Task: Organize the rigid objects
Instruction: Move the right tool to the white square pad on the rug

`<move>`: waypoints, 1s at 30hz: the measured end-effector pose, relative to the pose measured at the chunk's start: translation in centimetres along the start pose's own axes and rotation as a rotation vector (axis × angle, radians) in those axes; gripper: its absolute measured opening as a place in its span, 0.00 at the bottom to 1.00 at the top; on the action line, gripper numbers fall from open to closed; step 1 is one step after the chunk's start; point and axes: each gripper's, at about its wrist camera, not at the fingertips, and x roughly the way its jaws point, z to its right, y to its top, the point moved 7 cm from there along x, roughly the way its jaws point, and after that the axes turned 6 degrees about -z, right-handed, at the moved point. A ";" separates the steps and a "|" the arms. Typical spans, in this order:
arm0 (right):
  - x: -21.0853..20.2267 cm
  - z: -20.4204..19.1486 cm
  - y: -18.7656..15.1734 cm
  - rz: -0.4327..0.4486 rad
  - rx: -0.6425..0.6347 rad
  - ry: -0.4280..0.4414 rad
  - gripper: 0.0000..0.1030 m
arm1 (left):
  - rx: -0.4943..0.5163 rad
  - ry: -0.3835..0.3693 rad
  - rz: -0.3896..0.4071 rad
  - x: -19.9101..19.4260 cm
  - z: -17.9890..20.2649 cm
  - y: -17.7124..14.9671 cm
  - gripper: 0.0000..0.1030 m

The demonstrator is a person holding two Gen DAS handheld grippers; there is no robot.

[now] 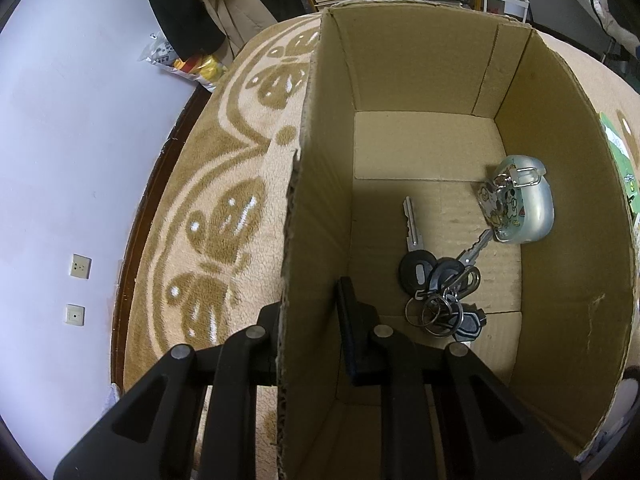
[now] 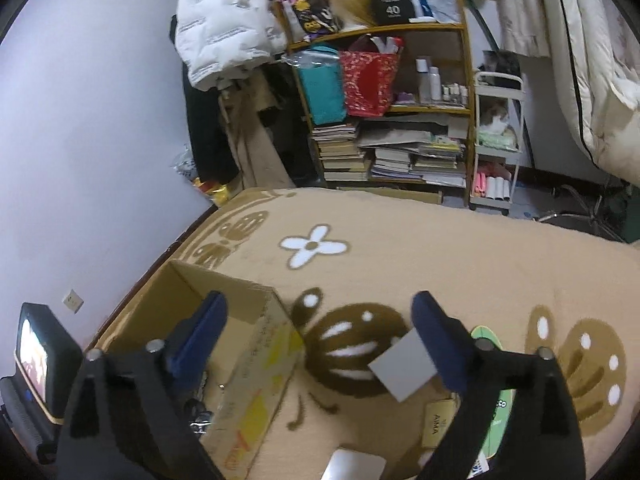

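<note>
Scene: a cardboard box point(image 1: 420, 80) stands open on a bed covered by a tan patterned blanket point(image 1: 240, 160); a cluttered bookshelf point(image 2: 392, 120) stands beyond the bed
Items already in box: a bunch of keys point(image 1: 436, 280) lies on the box floor; a pale rounded case with a cartoon charm point(image 1: 520, 204) lies just beside it, against the right wall; the tip of one key touches or nearly touches the case
Items outside box: a grey card point(image 2: 402, 364), a small tan label point(image 2: 438, 420), a green printed item point(image 2: 496, 404) and a pale flat object point(image 2: 352, 468) at the lower edge lie on the blanket, near the box
Left claw point(image 1: 308, 316): straddles the box's left wall, one finger inside and one outside; whether it pinches the cardboard or only brackets it cannot be told
Right claw point(image 2: 320, 328): spread wide and holding nothing; hovers over the blanket, its left finger over the box and its right finger above the loose items
Progress: judged partly done; two things are boxed, at least four are left outside
Likely remainder: picking up each loose flat item and placing it in the box; the thin card may be awkward to lift from the soft blanket
</note>
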 end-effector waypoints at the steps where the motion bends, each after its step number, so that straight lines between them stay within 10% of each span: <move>1: 0.3 0.5 0.0 -0.003 0.004 -0.005 0.99 | 0.000 0.000 0.000 0.0 0.0 0.0 0.19; 30: 7.4 6.2 -4.9 -0.187 0.067 -0.100 1.00 | -0.002 -0.002 -0.004 0.2 -0.1 0.1 0.19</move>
